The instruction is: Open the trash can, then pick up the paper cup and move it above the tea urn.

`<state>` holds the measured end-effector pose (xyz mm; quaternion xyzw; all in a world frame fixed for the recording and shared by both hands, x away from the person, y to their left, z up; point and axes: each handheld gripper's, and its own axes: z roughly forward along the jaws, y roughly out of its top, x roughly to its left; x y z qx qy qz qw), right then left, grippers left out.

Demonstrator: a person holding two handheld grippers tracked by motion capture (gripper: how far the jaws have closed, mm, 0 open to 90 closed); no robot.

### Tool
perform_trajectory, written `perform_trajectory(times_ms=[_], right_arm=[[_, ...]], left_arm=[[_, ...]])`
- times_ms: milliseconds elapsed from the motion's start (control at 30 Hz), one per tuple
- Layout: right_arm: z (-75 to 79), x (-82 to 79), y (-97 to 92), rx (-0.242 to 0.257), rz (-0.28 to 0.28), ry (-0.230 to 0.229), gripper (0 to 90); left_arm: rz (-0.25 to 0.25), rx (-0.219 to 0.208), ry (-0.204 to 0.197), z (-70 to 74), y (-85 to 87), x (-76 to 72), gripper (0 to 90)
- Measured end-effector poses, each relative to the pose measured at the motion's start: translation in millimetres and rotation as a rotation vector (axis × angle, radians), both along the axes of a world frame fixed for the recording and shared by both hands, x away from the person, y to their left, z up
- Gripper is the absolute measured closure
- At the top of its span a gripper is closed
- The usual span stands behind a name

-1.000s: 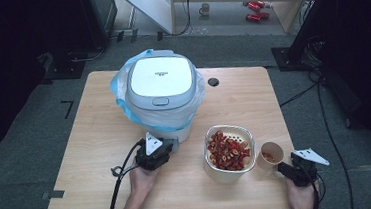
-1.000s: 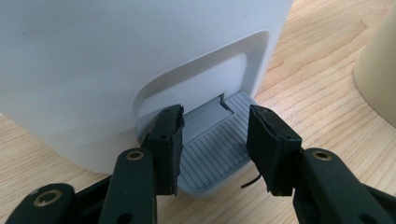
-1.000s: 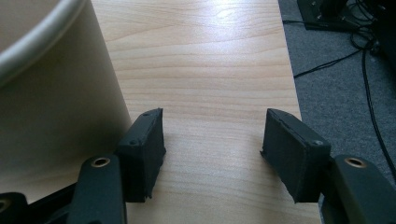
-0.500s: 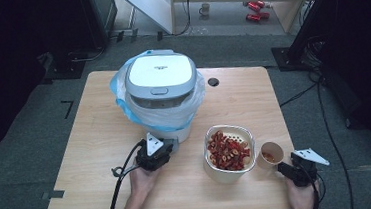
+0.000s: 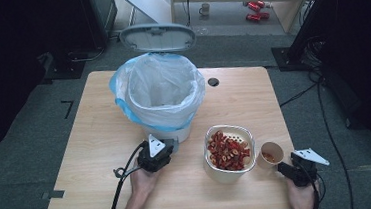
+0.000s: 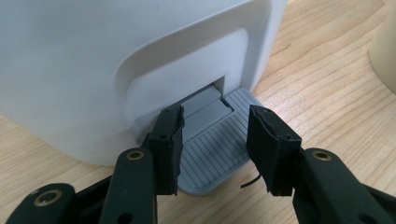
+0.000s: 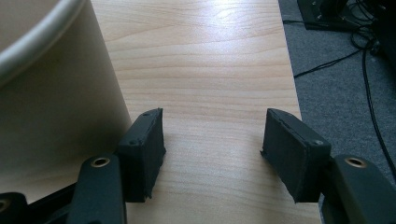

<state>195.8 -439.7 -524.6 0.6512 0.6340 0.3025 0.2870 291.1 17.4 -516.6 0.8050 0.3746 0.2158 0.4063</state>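
Observation:
A white pedal bin [image 5: 161,94] lined with a clear bag stands mid-table, its grey lid [image 5: 157,37] swung up and back. My left gripper [image 5: 163,147] is at the bin's foot, open, its jaws straddling the ribbed grey pedal [image 6: 212,151] and resting on it. A cream bowl [image 5: 228,150] of red dried slices sits right of the bin. A small paper cup [image 5: 270,154] stands beside the bowl. My right gripper [image 5: 285,168] lies low at the table's front right, open with nothing between its jaws, just right of the cup's wall [image 7: 51,100].
The wooden table [image 5: 100,136] has a round cable hole [image 5: 213,81] behind the bin. Its right edge runs close to my right gripper, with grey floor and cables [image 7: 359,56] beyond. Cans and a mug lie on the floor at the back.
The bin's lid has swung from closed to fully open, showing the bag-lined inside. Both grippers have stayed where they were.

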Motion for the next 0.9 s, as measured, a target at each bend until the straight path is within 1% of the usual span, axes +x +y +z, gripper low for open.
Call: perform_trajectory(times_ms=[233,267,333,400,467,500,533,600,667,767,800,833,867,900], right_arm=[[0.1,0.1,0.2,0.001,0.013,0.002,36.8],[0.0,0.3,0.1,0.001,0.023,0.004,34.8],[-0.1,0.4,0.4,-0.001,0.027,0.005,34.1],[-0.2,0.6,-0.1,0.000,0.044,0.005,32.6],[-0.1,0.4,-0.5,0.004,0.048,0.005,32.2],[0.0,-1.2,-1.9,0.019,0.045,0.006,29.9],[0.0,-1.2,-1.9,0.019,0.045,0.006,29.9],[0.1,-3.9,-2.9,0.027,0.034,0.003,27.8],[0.5,-7.6,-3.6,0.023,0.031,-0.008,27.5],[1.4,-14.4,-4.6,0.037,0.032,-0.022,27.5],[2.1,-17.3,-4.3,0.042,0.033,-0.029,27.5],[3.3,-23.1,-3.6,0.043,0.040,-0.049,27.5],[3.3,-23.1,-3.6,0.043,0.040,-0.049,27.5],[4.1,-29.0,-1.9,0.049,0.045,-0.063,27.5]], left_arm=[[0.003,0.000,-0.006,-0.2,-0.9,-0.6,56.5],[0.004,0.001,-0.007,-0.1,-0.9,-0.7,56.5],[0.004,0.001,-0.007,-0.2,-1.0,-0.8,56.6],[0.004,0.001,-0.007,-0.1,-0.9,-0.8,56.5],[0.004,0.001,-0.007,-0.1,-1.0,-0.8,56.5],[0.004,0.001,-0.007,-0.1,-1.0,-0.8,56.5],[0.004,0.001,-0.007,-0.1,-1.0,-0.8,56.5],[0.004,0.001,-0.007,-0.1,-1.0,-0.8,56.5],[0.004,0.002,-0.008,-0.1,-1.0,-0.8,56.5],[0.005,0.001,-0.008,-0.2,-1.1,-0.9,56.5],[0.005,0.001,-0.008,-0.2,-1.1,-0.9,56.6],[0.005,0.001,-0.008,-0.2,-1.1,-0.9,56.5],[0.005,0.001,-0.008,-0.2,-1.1,-0.9,56.5],[0.005,0.002,-0.009,-0.2,-1.1,-0.9,56.5]])
